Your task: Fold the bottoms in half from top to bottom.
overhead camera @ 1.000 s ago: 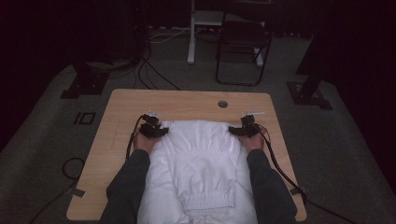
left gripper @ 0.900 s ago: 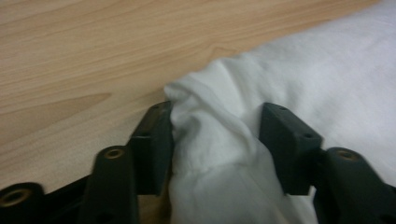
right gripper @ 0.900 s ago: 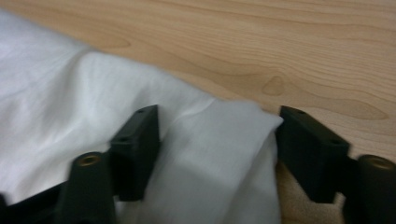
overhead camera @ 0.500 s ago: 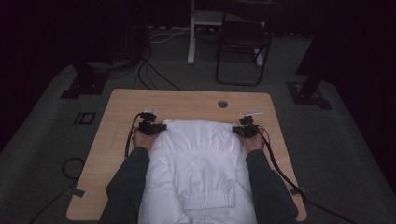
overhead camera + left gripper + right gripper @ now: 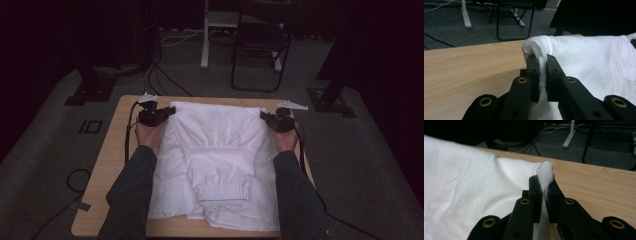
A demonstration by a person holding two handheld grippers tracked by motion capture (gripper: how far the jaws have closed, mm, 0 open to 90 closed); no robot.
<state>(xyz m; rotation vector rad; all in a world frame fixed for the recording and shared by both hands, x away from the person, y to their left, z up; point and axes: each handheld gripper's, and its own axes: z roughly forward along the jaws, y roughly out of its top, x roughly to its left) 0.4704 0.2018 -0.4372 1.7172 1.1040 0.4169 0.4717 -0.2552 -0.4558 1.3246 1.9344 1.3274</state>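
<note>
Change since earlier frame: both grippers risen and carried toward the far edge of the table, taking the garment's far hem along; cloth now spread wider across the far half, jaws on both sides lately closed with cloth between them.
Left gripper (image 5: 167, 113): clamped on the far left corner of the white garment (image 5: 215, 150); in the left gripper view (image 5: 541, 72) cloth pinched between the two black jaws, a rounded fold bulging above the tips.
Right gripper (image 5: 265, 118): clamped on the far right corner of the same garment; in the right gripper view (image 5: 544, 192) a bunched peak of white fabric (image 5: 469, 177) standing up between the jaws.
Garment: centred on the wooden table (image 5: 112, 160), far edge stretched between the two grippers near the far edge, ribbed cuff (image 5: 222, 192) lying toward the near edge, lower folds reaching the near edge.
Forearms: dark sleeves (image 5: 132, 195) entering from the near edge, one along each side of the garment.
Background: black chair (image 5: 260, 40) on the carpet beyond the far edge.
</note>
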